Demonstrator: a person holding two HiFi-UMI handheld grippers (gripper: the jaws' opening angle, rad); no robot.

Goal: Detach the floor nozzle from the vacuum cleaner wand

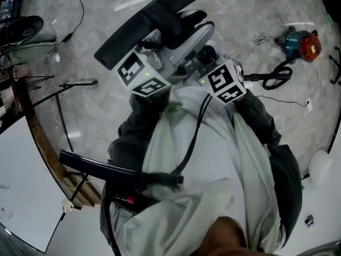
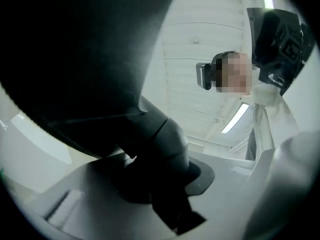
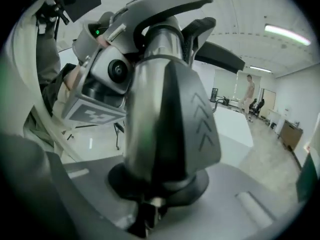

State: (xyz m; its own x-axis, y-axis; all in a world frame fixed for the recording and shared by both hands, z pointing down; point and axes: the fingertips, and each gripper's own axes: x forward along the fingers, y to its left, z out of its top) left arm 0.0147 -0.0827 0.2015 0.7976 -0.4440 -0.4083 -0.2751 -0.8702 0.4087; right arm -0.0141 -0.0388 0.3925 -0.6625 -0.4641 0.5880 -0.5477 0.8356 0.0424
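In the head view the black floor nozzle (image 1: 154, 20) is held up in front of my chest, with its grey neck (image 1: 186, 44) pointing back toward both grippers. My left gripper (image 1: 162, 52) grips the nozzle from the left. In the left gripper view its dark neck (image 2: 160, 149) sits clamped at that gripper's (image 2: 165, 204) pads. My right gripper (image 1: 200, 57) comes in from the right. In the right gripper view the grey tube with chevron marks (image 3: 170, 119) stands pinched in this gripper (image 3: 150, 206). The wand's far end is hidden.
A blue and red device (image 1: 298, 44) with cables lies on the marble floor at the right. Black stand legs (image 1: 64, 84) and a wooden frame (image 1: 32, 121) are at the left beside a white table (image 1: 21, 191). A black bar (image 1: 112, 169) crosses below. A person (image 3: 248, 91) stands far off.
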